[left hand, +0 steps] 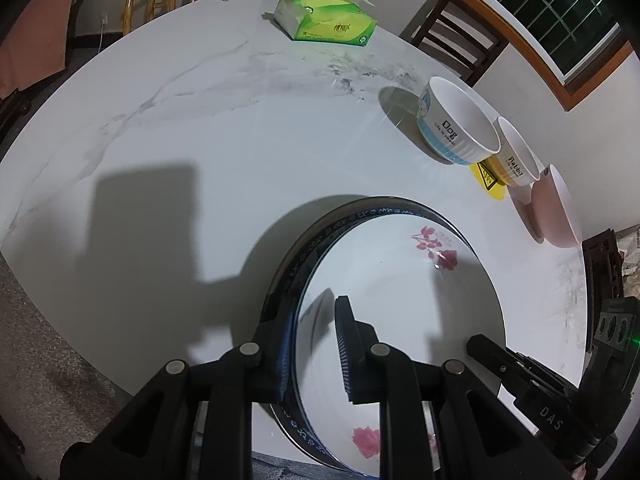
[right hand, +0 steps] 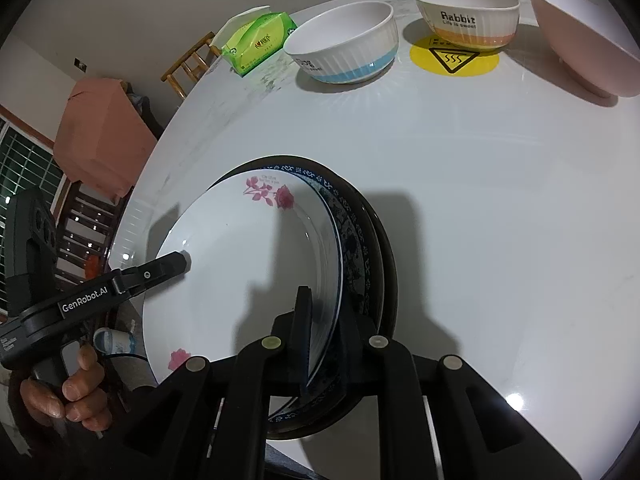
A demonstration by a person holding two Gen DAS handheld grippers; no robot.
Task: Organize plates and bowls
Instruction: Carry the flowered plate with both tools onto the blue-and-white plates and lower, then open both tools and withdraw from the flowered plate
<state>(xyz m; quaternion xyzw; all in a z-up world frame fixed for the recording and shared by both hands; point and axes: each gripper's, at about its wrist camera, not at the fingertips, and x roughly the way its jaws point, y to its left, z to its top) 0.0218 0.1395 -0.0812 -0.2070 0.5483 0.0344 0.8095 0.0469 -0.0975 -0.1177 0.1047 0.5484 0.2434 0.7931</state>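
rose plate [left hand: 392,280] rim between left gripper [left hand: 312,344] pads (stacked)

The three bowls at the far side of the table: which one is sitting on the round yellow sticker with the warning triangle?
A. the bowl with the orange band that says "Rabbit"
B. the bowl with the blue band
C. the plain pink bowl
A: in the right wrist view the Rabbit bowl stands on the yellow sticker, while the blue-banded bowl and the pink bowl rest on the bare white table on either side.
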